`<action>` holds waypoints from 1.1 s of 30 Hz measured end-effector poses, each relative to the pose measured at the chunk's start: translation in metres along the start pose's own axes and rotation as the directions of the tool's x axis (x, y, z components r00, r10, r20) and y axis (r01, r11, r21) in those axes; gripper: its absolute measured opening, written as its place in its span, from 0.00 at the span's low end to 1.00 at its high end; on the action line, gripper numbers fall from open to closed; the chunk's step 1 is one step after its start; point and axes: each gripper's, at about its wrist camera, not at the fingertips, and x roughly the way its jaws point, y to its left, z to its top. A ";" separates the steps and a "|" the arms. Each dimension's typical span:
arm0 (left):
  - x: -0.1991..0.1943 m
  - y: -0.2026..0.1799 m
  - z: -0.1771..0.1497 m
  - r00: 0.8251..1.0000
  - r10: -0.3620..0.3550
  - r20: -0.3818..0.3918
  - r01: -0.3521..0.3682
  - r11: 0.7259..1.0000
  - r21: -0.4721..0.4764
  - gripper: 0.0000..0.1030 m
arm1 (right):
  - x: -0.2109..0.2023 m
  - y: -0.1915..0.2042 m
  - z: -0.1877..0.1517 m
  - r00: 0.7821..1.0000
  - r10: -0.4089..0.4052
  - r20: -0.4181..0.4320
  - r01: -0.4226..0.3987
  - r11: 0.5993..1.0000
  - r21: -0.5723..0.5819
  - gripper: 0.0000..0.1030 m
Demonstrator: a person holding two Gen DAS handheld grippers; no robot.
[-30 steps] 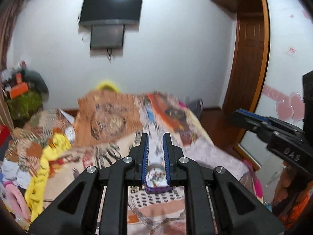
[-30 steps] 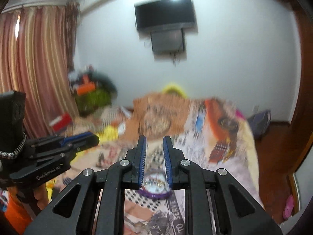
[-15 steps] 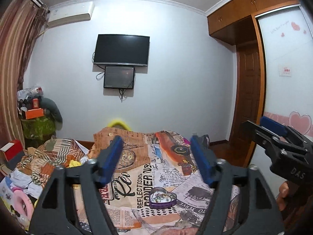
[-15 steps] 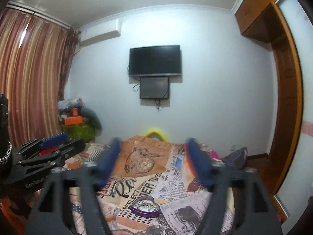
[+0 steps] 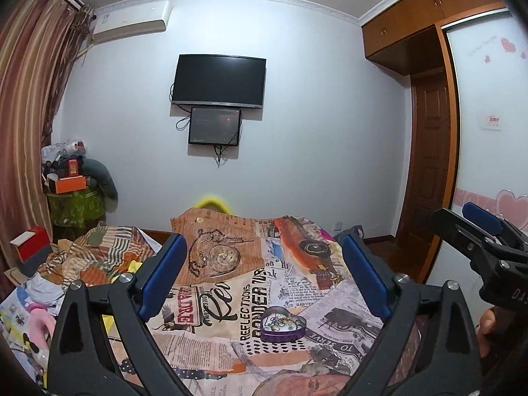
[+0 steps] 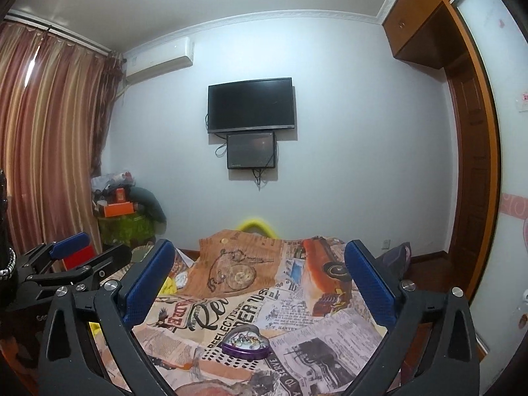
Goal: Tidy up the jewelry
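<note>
Both tongs stand wide apart as we look along them: our left gripper (image 5: 262,275) and our right gripper (image 6: 259,280) have just been opening, and nothing sits between the blue pads (image 5: 163,275) of either one. Ahead of and below both pairs of fingers, well clear of them, we see the purple heart-shaped tin (image 5: 283,324) resting on the printed bedspread (image 5: 231,300), its lid off and a tangle of jewelry (image 6: 246,339) lying inside. From the left view our right gripper shows off to the right edge; from the right view the left one sits low at the left. Beyond the fingertips we see a dark television (image 6: 250,105) on the far wall, striped curtains (image 6: 46,138) on our left.
</note>
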 end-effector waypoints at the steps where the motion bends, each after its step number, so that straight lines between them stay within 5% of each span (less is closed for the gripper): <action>1: 0.000 -0.001 -0.001 1.000 0.002 -0.001 -0.002 1.000 0.004 0.92 | -0.001 0.000 0.000 1.000 0.002 -0.003 -0.002 1.000 0.002 0.99; 33: 0.009 -0.008 -0.002 0.999 -0.021 -0.035 0.021 1.000 0.010 0.95 | 0.000 -0.006 -0.004 0.998 -0.012 -0.065 0.013 1.000 0.016 0.99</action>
